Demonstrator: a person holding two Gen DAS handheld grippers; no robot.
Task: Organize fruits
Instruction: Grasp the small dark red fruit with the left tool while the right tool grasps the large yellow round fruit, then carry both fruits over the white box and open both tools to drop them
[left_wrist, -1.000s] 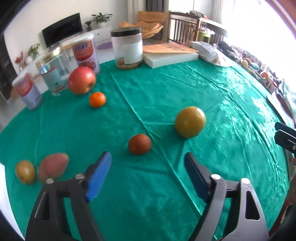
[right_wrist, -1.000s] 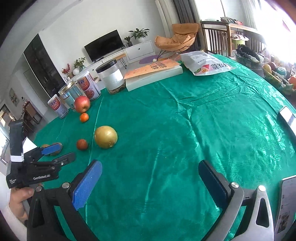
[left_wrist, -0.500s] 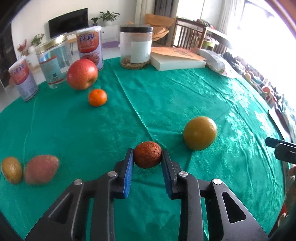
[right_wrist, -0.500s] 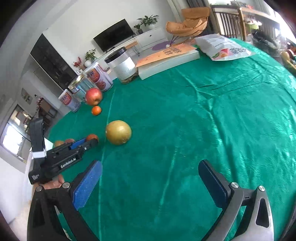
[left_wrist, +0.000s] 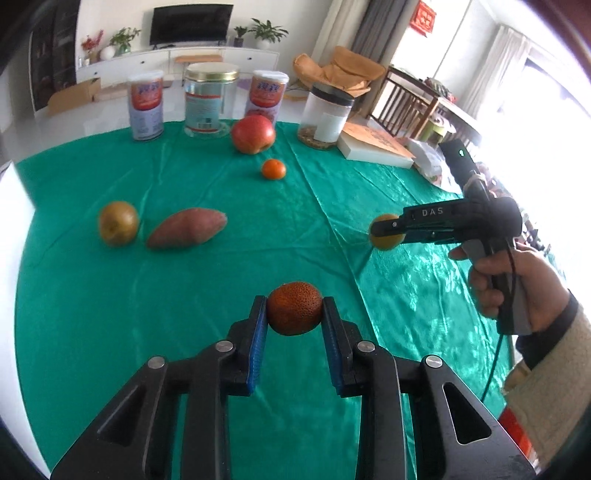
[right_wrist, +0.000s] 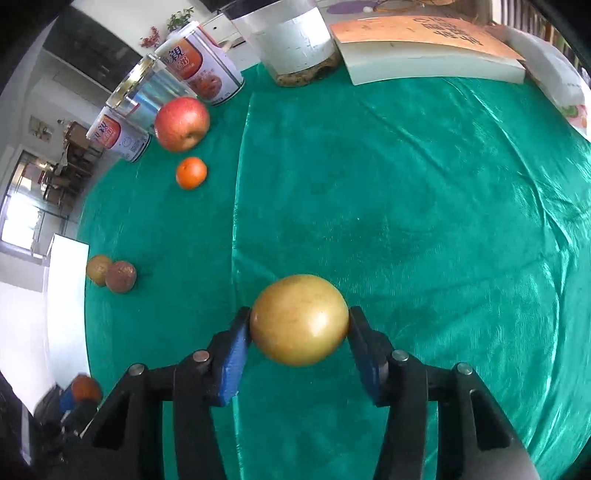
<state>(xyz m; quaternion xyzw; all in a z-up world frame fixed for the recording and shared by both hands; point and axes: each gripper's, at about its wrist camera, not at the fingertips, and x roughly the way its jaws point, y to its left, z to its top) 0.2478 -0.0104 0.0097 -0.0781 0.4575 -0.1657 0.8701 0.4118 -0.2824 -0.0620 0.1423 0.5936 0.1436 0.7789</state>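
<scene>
- Left gripper (left_wrist: 294, 314) is clamped on the small rough-skinned orange-brown fruit (left_wrist: 294, 313), blue pads tight on both sides. Looks lifted a bit off the green tablecloth (left_wrist: 110, 314), near edge, middle of the table.
- Right gripper (right_wrist: 299, 325) has the big yellow round fruit (right_wrist: 299, 319) between its pads and the jaws are closing on it right now; both pads already look to be touching its sides. From the left wrist view you can see it out on the right side, the person's hand (left_wrist: 517, 280) on the handle.
- So we're at the pick-up step, both hands loaded at once.
- Not yet collected: red apple (left_wrist: 253, 133) and little tangerine (left_wrist: 273, 169) at the far side by the cans, plus a yellow-brown fruit (left_wrist: 118, 223) just beside a sweet potato (left_wrist: 186, 232) on the left.
- Next move, my guess: carry both fruits toward one of those clusters and set them down gently. Round stuff on slick cloth will roll, so lower fully before letting go.
</scene>
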